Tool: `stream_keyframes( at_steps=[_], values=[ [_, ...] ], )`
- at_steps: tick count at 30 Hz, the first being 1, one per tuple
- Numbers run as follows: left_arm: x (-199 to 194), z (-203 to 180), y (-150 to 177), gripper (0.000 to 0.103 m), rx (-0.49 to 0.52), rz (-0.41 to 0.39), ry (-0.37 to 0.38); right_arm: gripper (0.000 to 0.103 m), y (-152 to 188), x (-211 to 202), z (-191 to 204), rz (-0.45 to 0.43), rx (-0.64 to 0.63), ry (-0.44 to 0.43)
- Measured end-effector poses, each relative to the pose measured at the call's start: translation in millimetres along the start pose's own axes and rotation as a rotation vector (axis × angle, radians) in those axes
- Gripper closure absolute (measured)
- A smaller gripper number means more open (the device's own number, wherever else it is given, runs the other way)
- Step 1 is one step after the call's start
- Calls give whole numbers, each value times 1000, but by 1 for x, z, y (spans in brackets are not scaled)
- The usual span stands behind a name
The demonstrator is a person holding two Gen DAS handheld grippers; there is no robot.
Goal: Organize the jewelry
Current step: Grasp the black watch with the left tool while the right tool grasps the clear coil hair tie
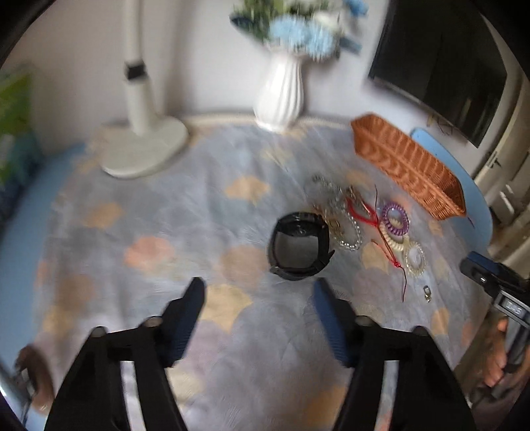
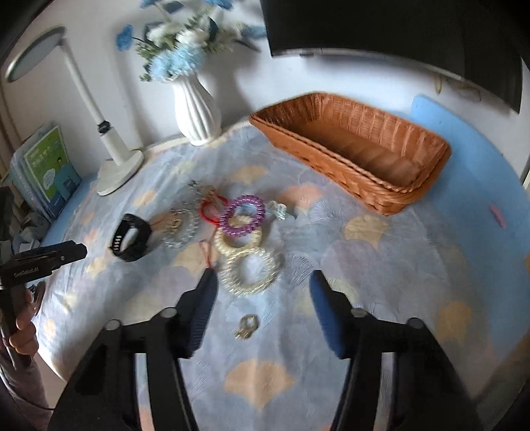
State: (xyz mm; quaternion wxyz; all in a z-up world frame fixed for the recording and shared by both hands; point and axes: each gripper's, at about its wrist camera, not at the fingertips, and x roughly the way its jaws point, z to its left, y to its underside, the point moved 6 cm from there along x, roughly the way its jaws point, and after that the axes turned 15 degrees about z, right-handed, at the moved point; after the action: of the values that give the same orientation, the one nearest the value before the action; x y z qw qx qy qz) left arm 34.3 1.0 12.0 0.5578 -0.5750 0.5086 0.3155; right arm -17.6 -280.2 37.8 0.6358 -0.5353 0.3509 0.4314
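Observation:
A black watch band stands on its edge on the patterned cloth, just beyond my left gripper, whose jaws stand apart with nothing between them. Beside the watch lie silver chains, a red cord, a purple coil ring, a cream coil ring and a clear coil ring. My right gripper hovers open just short of the clear ring; a small gold clasp lies below its jaws. An orange wicker basket sits empty at the back right.
A white vase of blue flowers and a white lamp base stand at the cloth's far edge. A dark screen hangs behind the basket. Green books lean at the left. A hand holds the left gripper.

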Motion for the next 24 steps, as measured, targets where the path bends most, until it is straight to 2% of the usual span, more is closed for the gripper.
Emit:
stream_keyframes(
  at_steps=[4,8,11,13,17,19,22,24],
  values=[
    [24,-2,-17,42,-5,38,39,57,-8,23,-7,58,-5,-67],
    [40,-5,-28,49,-10,66,68,59,-13,41,-7,97,-35,-83],
    [50,-9,-35,52,-18,92,74,60,-18,50,1,100,-73,-40],
    [55,-11,-39,63,-17,101,63,68,-20,54,7,97,-101,-4],
    [65,-14,-42,76,-16,123,44,76,-21,65,10,107,-124,19],
    [66,-17,-42,85,-7,115,11,87,-22,65,11,96,-137,38],
    [66,-16,-42,94,-4,109,-24,90,-21,65,9,95,-145,39],
    [64,-16,-42,94,-12,101,-23,91,-20,62,8,89,-152,36]
  ],
)
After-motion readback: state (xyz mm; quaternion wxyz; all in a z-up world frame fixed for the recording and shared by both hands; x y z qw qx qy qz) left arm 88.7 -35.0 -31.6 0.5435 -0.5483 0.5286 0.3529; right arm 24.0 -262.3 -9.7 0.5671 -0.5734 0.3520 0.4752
